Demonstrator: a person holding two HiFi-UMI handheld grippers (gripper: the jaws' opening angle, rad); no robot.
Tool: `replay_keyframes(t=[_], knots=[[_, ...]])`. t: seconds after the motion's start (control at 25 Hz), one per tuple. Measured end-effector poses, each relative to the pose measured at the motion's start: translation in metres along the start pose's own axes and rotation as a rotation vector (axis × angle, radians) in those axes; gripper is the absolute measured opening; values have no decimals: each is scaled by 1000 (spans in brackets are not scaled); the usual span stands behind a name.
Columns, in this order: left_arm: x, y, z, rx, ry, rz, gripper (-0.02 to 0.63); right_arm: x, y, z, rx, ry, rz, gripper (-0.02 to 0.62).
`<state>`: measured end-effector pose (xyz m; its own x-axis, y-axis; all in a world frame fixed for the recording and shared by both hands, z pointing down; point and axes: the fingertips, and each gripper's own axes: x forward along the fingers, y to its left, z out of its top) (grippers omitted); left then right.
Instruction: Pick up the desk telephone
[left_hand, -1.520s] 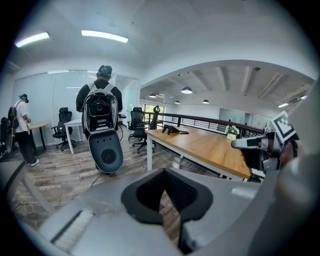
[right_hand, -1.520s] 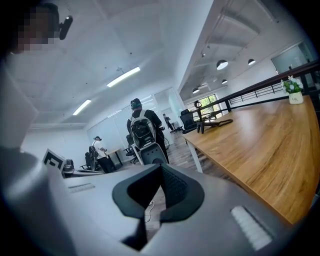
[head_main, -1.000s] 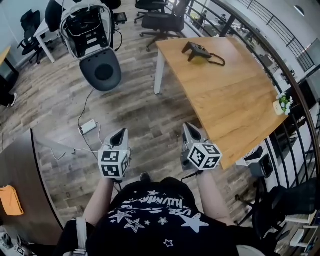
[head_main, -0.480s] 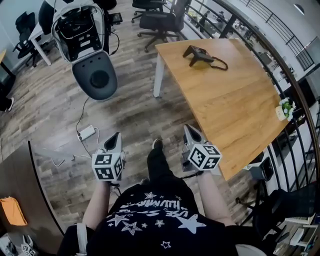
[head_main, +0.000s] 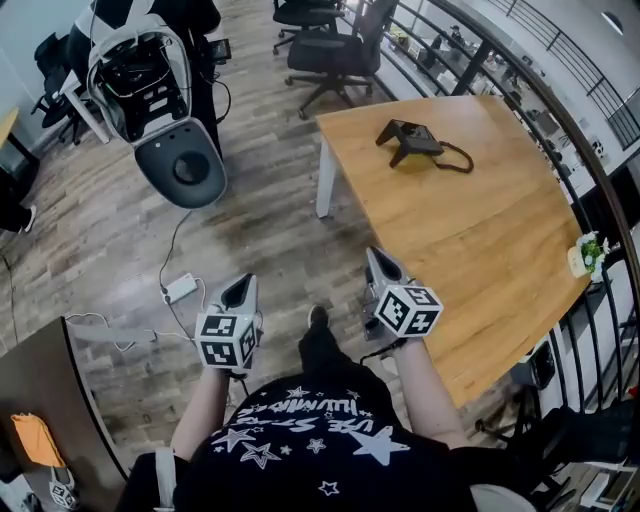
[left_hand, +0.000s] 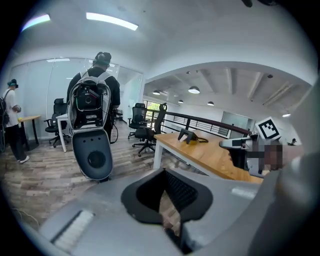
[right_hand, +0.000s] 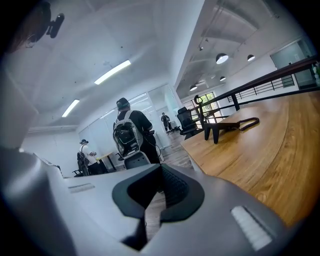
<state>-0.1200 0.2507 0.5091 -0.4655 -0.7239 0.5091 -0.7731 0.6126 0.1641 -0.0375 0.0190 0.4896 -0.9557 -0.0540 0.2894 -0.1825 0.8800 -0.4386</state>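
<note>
Approach stage: left gripper (head_main: 240, 288) and right gripper (head_main: 378, 260) closed, empty. Advance to desk telephone (head_main: 412, 137) at 1 o'clock; open jaws.

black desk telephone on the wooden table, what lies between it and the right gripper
Only bare top of the wooden table separates the right gripper from the black desk telephone, seen in the head view.
</note>
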Motion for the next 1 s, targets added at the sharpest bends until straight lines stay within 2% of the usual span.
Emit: replay_keyframes(t=[0.32,0.68,1.0], knots=[[69,-14,43,-16,30,-57,2,36,-58,42,42,-23,-49,0],[141,-37,87,29,47,-139,2,55,-127,82,97,-83,-124,0],[214,-64,118,26,65,-211,2,77,-178,102,113,-94,-152,0]])
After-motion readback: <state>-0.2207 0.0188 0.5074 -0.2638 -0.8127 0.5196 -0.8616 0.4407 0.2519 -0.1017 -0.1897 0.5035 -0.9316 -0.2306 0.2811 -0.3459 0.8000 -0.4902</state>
